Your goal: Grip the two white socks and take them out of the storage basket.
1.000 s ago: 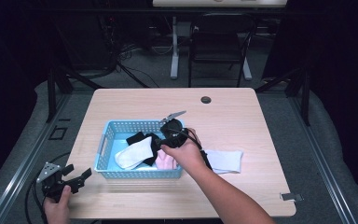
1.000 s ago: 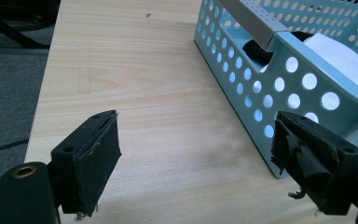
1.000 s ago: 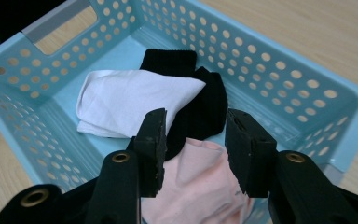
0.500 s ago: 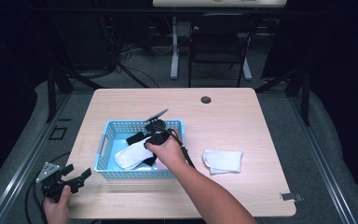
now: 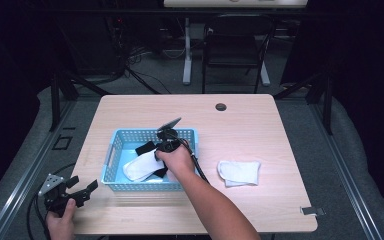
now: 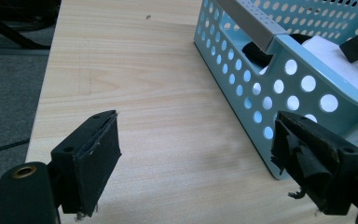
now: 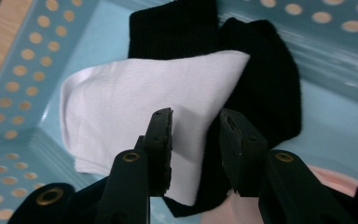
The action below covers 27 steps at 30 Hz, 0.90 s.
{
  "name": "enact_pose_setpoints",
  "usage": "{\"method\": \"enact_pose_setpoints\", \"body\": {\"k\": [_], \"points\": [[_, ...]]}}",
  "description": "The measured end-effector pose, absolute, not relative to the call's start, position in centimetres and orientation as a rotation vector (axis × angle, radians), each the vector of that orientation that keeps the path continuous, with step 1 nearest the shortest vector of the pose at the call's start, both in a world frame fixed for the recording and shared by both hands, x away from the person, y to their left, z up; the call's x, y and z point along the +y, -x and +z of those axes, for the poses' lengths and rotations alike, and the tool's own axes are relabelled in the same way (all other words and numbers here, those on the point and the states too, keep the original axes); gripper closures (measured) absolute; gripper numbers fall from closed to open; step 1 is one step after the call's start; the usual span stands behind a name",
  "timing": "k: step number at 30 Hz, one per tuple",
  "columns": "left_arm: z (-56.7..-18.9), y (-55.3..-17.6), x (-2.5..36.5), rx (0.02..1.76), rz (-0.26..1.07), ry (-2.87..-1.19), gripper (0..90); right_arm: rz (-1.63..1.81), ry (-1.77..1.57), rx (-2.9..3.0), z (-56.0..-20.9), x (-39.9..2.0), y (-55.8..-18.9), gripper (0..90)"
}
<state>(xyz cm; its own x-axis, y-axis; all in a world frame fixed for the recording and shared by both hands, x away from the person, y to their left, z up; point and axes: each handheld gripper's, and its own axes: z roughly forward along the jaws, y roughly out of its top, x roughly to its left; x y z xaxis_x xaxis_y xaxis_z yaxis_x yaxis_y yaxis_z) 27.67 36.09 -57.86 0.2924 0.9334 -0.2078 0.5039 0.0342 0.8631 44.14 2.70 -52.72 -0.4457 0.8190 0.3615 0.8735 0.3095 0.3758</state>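
Observation:
A light blue perforated basket [image 5: 111, 155] stands on the wooden table and holds a white sock [image 5: 139, 166] lying on black socks [image 5: 145, 148]. My right gripper [image 5: 158, 156] reaches down into it. In the right gripper view the right gripper [image 7: 196, 119] hovers over the edge of the white sock [image 7: 121, 107] where it overlaps a black sock [image 7: 270, 79]. Its jaws have just been opening, and both socks' edges lie under the gap without being pinched. A pink sock [image 7: 335, 179] peeks out at the lower right. My left gripper [image 5: 85, 183] stands open at the table's front left corner, nothing between its jaws.
Another white sock [image 5: 239, 172] lies folded on the table right of the basket. A small dark disc [image 5: 221, 106] sits near the far edge. In the left gripper view the left gripper [image 6: 196, 140] faces bare tabletop beside the basket's corner [image 6: 242, 70].
My right hand has moved left and down into the basket, uncovering the white sock on the table. The left gripper has stayed put.

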Motion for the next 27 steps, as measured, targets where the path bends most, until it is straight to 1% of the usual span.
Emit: {"method": "enact_pose_setpoints", "body": {"k": [1, 2, 3, 4, 6, 7, 15, 16, 20, 21, 27], "points": [[-57.8, -27.6, 36.1, 1.347, 0.565, -1.619, 15.3, -0.819, 1.587, -2.448, -52.9, 2.8, -44.2, 69.5], [-57.8, -27.6, 36.1, 1.347, 0.565, -1.619, 15.3, -0.819, 1.587, -2.448, -52.9, 2.8, -44.2, 69.5], [-57.8, -27.6, 36.1, 1.348, 0.564, -1.615, 15.3, -0.825, 1.572, -2.472, -52.8, 3.1, -44.0, 77.4], [-57.8, -27.6, 36.1, 1.348, 0.563, -1.616, 15.3, -0.825, 1.572, -2.472, -52.8, 3.1, -44.0, 77.4], [-57.8, -27.7, 36.1, 1.347, 0.564, -1.616, 15.3, -0.851, 1.55, -2.518, -52.6, 3.3, -43.7, 85.1], [-57.8, -27.7, 36.1, 1.347, 0.564, -1.617, 15.3, -0.886, 1.522, -2.563, -52.2, 3.4, -43.4, 87.5], [-57.8, -27.7, 36.1, 1.347, 0.565, -1.619, 15.3, -1.073, 1.411, -2.655, -50.6, 3.5, -42.1, 88.3], [-57.8, -27.7, 36.1, 1.347, 0.564, -1.619, 15.3, -1.124, 1.367, -2.686, -49.8, 3.4, -41.5, 88.3], [-57.8, -27.7, 36.0, 1.348, 0.564, -1.619, 15.3, -1.205, 1.31, -2.727, -48.7, 3.4, -40.4, 88.2], [-57.8, -27.7, 36.0, 1.348, 0.565, -1.62, 15.3, -1.264, 1.257, -2.773, -47.9, 3.4, -39.6, 88.3], [-57.8, -27.6, 36.0, 1.348, 0.564, -1.62, 15.3, -1.403, 1.164, -2.855, -46.4, 3.3, -37.6, 88.3]]}}
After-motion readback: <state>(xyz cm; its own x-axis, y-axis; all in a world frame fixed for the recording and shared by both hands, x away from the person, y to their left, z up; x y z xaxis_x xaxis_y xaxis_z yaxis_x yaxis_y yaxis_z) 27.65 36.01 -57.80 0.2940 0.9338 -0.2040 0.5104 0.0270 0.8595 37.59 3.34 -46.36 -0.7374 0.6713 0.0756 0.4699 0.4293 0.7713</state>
